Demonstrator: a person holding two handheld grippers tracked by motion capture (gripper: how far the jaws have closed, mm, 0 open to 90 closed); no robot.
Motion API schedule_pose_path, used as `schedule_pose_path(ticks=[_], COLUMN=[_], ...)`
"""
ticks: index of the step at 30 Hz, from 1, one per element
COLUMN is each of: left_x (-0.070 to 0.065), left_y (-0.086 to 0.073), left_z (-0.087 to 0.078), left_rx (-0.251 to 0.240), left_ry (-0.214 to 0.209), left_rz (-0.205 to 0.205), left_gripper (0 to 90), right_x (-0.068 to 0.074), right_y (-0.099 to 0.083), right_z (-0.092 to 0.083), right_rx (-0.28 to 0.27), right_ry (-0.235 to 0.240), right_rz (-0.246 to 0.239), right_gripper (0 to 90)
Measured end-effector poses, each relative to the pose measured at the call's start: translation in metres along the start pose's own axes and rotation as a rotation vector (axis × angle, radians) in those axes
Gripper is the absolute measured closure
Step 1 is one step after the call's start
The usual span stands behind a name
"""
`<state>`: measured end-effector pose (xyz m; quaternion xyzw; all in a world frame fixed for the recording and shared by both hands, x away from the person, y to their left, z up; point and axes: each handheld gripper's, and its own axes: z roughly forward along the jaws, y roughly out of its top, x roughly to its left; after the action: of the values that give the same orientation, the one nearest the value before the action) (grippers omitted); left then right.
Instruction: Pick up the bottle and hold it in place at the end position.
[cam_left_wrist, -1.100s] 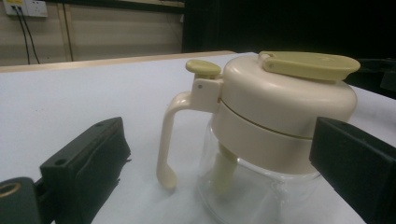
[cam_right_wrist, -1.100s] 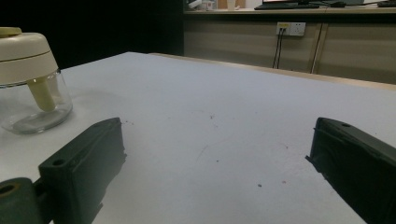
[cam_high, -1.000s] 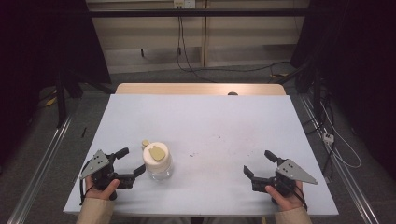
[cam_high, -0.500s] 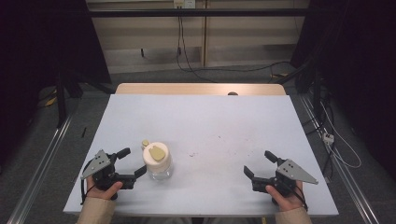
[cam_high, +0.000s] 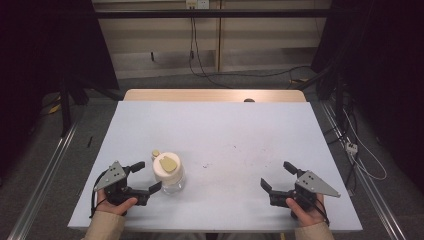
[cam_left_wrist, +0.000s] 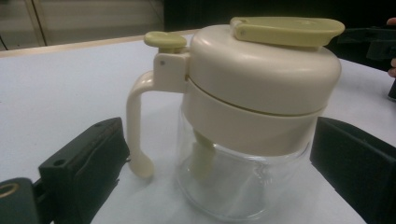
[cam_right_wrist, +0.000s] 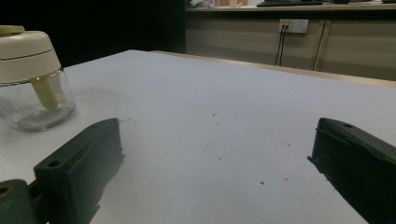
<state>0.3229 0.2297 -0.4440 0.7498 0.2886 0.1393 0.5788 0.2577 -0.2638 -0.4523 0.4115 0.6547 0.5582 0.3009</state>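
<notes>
On the pale table (cam_high: 240, 130), the left gripper (cam_high: 146, 177) spreads wide around a clear glass jar with cream lid (cam_high: 169, 173); uneven closing could tip it. The right gripper (cam_high: 281, 177) rests spread apart.

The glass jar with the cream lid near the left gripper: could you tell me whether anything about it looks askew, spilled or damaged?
Nothing stands out. The jar stands upright on the table, its cream lid seated, the glass empty with no spill around it. The left gripper is open around it; whether the jaws touch the glass is unclear.
</notes>
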Motion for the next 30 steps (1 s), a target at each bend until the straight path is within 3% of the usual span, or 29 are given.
schedule_pose_path(ticks=[21,30], left_x=[-0.010,-0.014], left_y=[0.001,0.002], left_z=[0.016,0.027], left_rx=[0.035,0.059], left_ry=[-0.010,-0.014], left_rz=[-0.024,-0.011], left_gripper=[4.2,4.6], right_x=[0.001,0.002], right_y=[0.000,0.000], right_z=[0.001,0.001], right_rx=[0.010,0.009], right_ry=[0.005,0.009], right_rz=[-0.007,-0.011], right_gripper=[2.5,2.8])
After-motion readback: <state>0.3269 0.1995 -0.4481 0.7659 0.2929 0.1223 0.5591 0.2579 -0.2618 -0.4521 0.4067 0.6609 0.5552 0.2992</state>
